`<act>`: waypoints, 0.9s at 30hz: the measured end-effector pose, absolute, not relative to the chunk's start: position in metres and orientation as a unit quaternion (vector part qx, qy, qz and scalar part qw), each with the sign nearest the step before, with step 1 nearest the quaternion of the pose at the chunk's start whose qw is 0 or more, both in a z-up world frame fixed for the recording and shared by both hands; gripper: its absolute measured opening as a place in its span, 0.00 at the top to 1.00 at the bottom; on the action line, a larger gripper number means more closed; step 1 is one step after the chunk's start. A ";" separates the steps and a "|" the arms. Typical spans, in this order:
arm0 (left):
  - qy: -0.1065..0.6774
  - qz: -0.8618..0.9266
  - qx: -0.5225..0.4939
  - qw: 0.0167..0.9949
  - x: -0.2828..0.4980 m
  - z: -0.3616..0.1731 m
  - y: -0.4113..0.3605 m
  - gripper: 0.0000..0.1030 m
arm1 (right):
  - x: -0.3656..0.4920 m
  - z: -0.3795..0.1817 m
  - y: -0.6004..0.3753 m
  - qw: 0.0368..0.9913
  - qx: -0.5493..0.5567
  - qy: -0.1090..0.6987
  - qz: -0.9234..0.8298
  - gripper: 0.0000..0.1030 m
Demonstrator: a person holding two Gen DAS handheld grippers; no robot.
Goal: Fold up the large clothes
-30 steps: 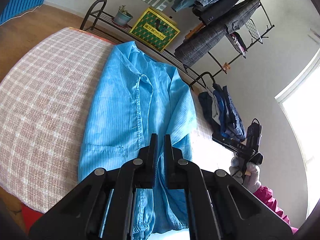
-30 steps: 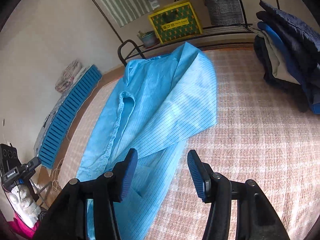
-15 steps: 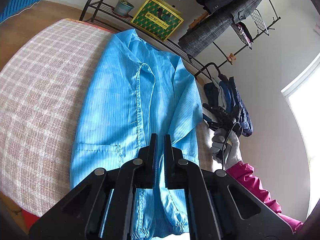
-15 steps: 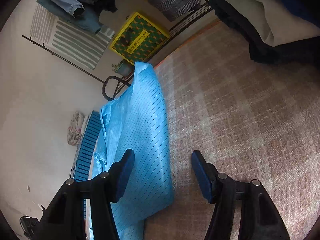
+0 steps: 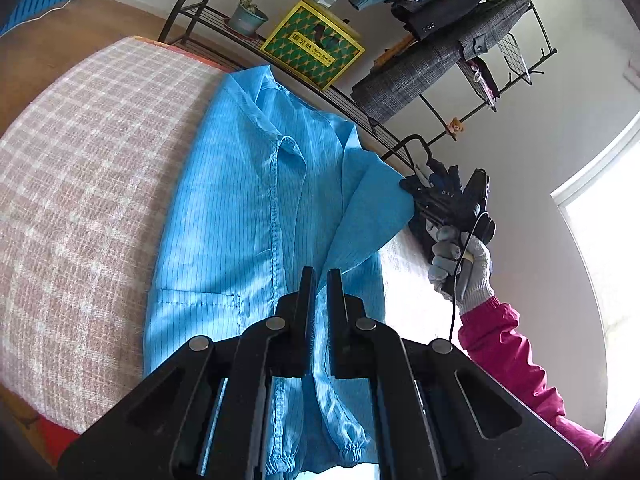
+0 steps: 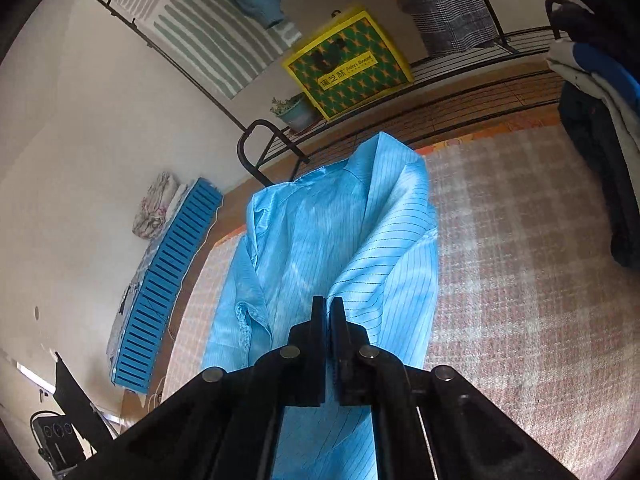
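My shirt (image 5: 248, 216) lies on the bed (image 5: 80, 184), collar toward the rack (image 5: 360, 116) behind it. A clothes pile (image 6: 600, 128) sits to its right, on the bed.

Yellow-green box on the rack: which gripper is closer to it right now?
Right. The right gripper pinches the blue shirt at its shoulder edge, up near the yellow-green box. The left gripper is back by the sleeve, at the shirt's lower end.
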State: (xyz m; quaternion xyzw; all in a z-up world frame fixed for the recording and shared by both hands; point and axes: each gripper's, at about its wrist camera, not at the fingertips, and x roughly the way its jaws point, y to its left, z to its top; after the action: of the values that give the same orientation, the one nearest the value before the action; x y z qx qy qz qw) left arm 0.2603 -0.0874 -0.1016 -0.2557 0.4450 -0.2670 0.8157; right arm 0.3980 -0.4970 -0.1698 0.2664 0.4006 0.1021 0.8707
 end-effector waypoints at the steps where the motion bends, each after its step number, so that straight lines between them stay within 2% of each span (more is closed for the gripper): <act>1: 0.444 -0.267 -0.258 0.816 0.260 -0.101 -0.085 0.99 | 0.405 -0.166 -0.485 0.872 0.250 0.408 0.102 1.00; 6: 0.439 -0.266 -0.268 0.816 0.260 -0.097 -0.073 0.99 | 0.445 -0.167 -0.424 0.869 0.179 0.452 0.091 1.00; 14: 0.440 -0.268 -0.272 0.813 0.260 -0.096 -0.068 0.99 | 0.496 -0.203 -0.338 0.858 0.099 0.492 0.109 1.00; 15: 0.441 -0.269 -0.272 0.812 0.260 -0.097 -0.069 0.99 | 0.499 -0.209 -0.329 0.853 0.090 0.500 0.119 0.95; 17: 0.443 -0.272 -0.271 0.810 0.261 -0.097 -0.071 0.99 | 0.499 -0.218 -0.318 0.843 0.084 0.514 0.136 0.79; 18: 0.443 -0.273 -0.270 0.810 0.261 -0.097 -0.072 0.99 | 0.496 -0.218 -0.317 0.841 0.087 0.515 0.145 0.63; 19: 0.443 -0.274 -0.268 0.811 0.261 -0.097 -0.073 0.99 | 0.490 -0.214 -0.319 0.844 0.091 0.505 0.156 0.62; 25: 0.438 -0.267 -0.275 0.813 0.262 -0.098 -0.065 0.99 | 0.452 -0.186 -0.398 0.872 0.194 0.437 0.107 0.71; 27: 0.437 -0.268 -0.277 0.812 0.262 -0.098 -0.065 0.99 | 0.445 -0.189 -0.416 0.878 0.183 0.439 0.060 0.73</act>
State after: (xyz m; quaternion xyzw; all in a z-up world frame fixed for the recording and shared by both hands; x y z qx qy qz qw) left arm 0.2616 -0.0650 -0.0977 -0.2768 0.4373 -0.2685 0.8124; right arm 0.4453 -0.4160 -0.1890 0.1827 0.4390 0.0604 0.8776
